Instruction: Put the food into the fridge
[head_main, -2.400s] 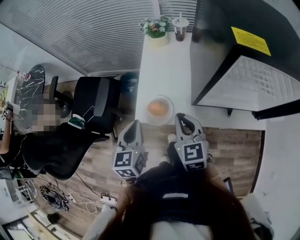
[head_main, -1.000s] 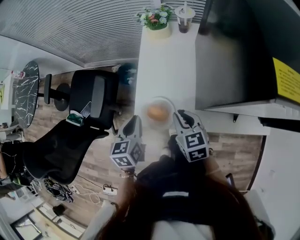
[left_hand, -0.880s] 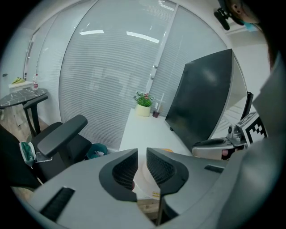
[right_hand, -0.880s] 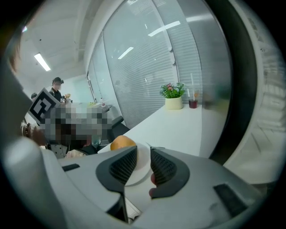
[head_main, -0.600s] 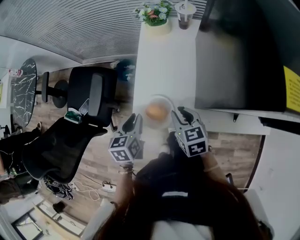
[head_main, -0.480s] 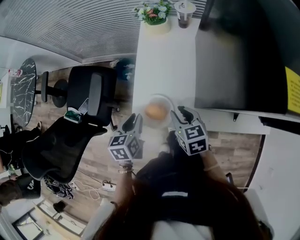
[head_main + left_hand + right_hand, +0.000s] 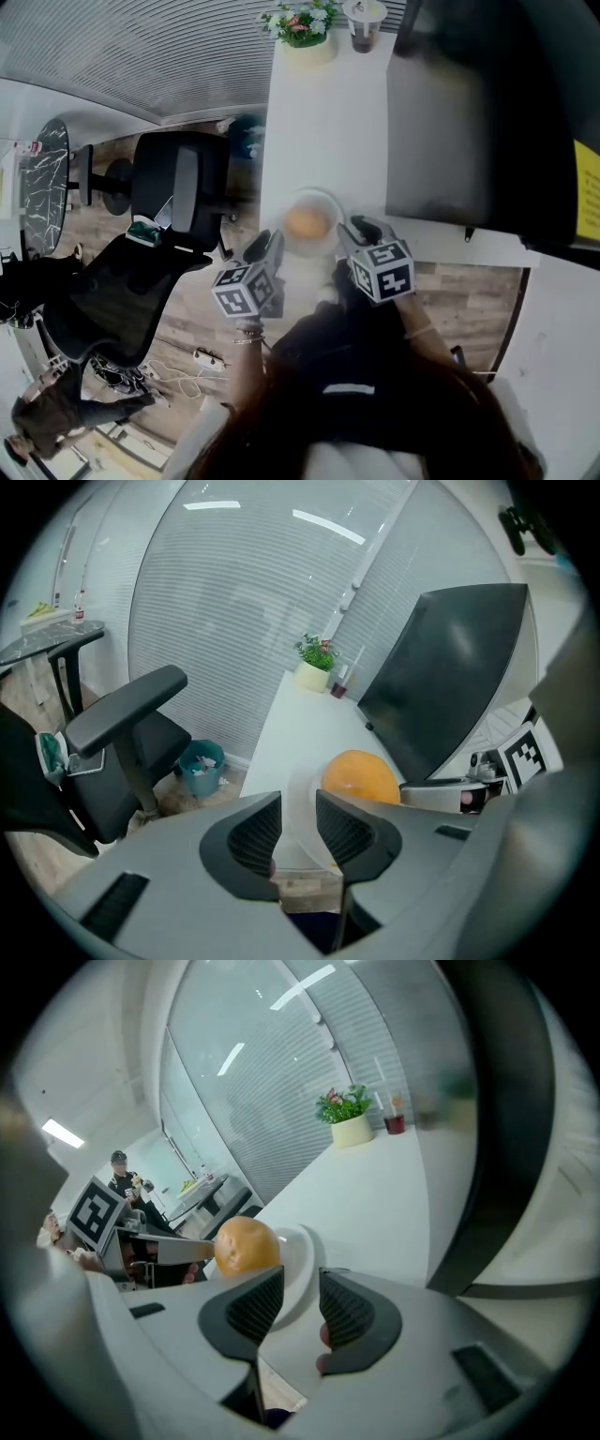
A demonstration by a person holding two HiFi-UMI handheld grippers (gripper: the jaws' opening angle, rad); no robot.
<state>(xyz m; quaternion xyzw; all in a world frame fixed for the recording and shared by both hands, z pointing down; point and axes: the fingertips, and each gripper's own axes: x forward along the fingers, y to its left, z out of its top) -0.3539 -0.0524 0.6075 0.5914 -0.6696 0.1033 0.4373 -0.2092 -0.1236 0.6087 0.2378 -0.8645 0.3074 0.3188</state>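
Left gripper (image 7: 266,244) and right gripper (image 7: 353,231), jaws just spread wide and clasping nothing, flank the shallow white plate (image 7: 320,195) carrying the round orange fruit (image 7: 304,223) on the white counter (image 7: 319,112) beside the black fridge (image 7: 450,112); pick-up seems at hand, next calling for both to close on its rim.

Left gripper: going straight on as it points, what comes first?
The left gripper, its empty jaws just opening, would probably meet the rim of the shallow white plate under the round orange fruit.
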